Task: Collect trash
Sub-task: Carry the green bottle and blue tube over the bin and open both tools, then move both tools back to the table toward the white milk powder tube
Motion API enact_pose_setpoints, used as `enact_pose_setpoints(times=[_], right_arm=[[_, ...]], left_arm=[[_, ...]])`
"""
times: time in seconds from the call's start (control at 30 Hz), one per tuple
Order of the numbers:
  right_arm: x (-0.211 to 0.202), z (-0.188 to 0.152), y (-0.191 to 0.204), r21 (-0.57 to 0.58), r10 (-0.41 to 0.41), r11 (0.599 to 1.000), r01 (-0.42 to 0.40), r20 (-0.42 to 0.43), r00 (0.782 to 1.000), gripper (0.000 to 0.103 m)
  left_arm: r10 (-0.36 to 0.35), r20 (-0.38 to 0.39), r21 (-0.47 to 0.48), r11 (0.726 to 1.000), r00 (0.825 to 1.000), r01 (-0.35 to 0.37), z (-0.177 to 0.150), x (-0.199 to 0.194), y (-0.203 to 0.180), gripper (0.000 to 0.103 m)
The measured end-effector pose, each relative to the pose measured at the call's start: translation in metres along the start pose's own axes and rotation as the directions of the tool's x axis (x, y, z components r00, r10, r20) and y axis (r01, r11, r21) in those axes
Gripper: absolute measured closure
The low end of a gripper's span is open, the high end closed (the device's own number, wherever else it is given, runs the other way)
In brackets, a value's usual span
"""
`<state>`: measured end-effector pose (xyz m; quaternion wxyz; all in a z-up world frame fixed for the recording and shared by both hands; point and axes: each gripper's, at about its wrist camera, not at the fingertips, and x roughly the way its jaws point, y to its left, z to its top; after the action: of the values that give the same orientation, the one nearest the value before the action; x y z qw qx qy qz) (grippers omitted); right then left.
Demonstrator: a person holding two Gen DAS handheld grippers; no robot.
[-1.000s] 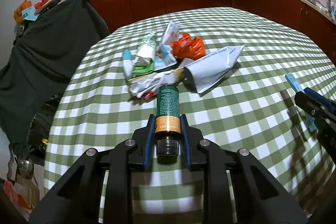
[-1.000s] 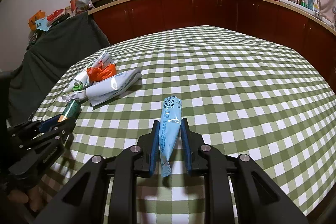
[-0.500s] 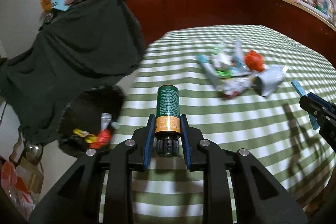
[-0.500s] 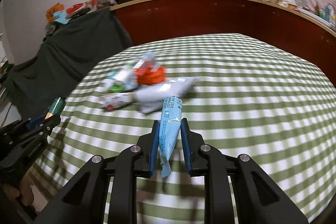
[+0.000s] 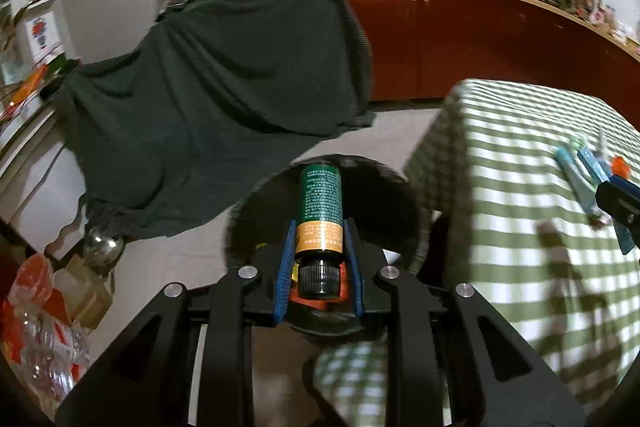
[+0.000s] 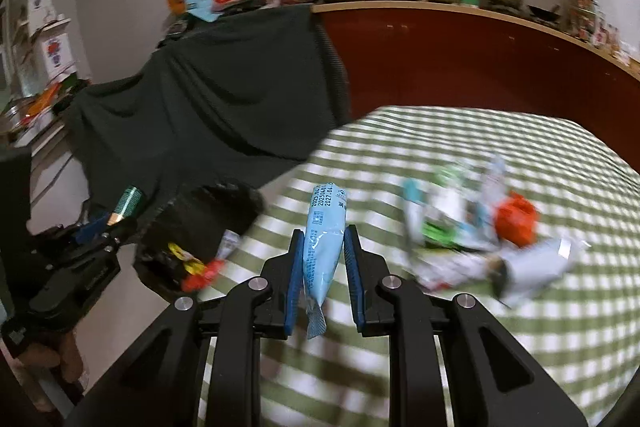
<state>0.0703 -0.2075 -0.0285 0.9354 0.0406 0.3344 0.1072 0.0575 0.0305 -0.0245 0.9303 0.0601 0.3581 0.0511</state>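
**Drop both pieces in the bin**

Bin (image 5: pixel 248 211) sits on floor beside table (image 5: pixel 500 155). L gripper (image 5: pixel 319 273) clamps bottle (image 5: pixel 321 203) right over bin mouth: release here. R gripper (image 6: pixel 322 277) pinches blue pouch (image 6: pixel 323 239), over table edge; bring it above bin before letting go.

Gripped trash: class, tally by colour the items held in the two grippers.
Green and orange: 1, the cylindrical green bottle with an orange band, in the left gripper.
Light blue: 1, the light blue plastic sachet, in the right gripper.
Total: 2.
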Motion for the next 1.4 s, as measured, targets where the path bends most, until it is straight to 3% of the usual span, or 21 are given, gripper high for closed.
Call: enact_pose_setpoints(times=[0.23,0.73,1.17,1.3,1.33,1.4], right_arm=[[0.035,0.02,0.051,-0.054,0.059,0.997,-0.059,-0.01,0.998,0.082],[0.093,0.029,0.106,-0.118,0.086,0.988,-0.097,-0.097,0.992,0.082],[0.116,0.035,0.123,-0.114,0.065,0.99,-0.081,-0.14,0.988,0.081],[0.117,0.036,0.12,-0.096,0.063,0.992,-0.076,-0.138,0.988,0.072],[0.116,0.036,0.119,-0.097,0.061,0.993,-0.074,-0.133,0.989,0.071],[0.114,0.036,0.119,-0.1,0.058,0.992,-0.071,-0.129,0.99,0.071]], left_arm=[[0.055,-0.007,-0.016,0.998,0.998,-0.055,0.006,0.022,0.031,0.08],[0.063,-0.046,-0.068,0.995,0.997,-0.066,0.012,0.067,0.057,0.08],[0.039,-0.074,-0.076,0.996,0.996,-0.044,0.012,0.099,0.066,0.079],[0.039,-0.067,-0.076,0.996,0.997,-0.044,0.012,0.099,0.066,0.073],[0.04,-0.065,-0.077,0.996,0.997,-0.045,0.012,0.098,0.066,0.067],[0.04,-0.062,-0.084,0.995,0.997,-0.046,0.012,0.097,0.067,0.066]])
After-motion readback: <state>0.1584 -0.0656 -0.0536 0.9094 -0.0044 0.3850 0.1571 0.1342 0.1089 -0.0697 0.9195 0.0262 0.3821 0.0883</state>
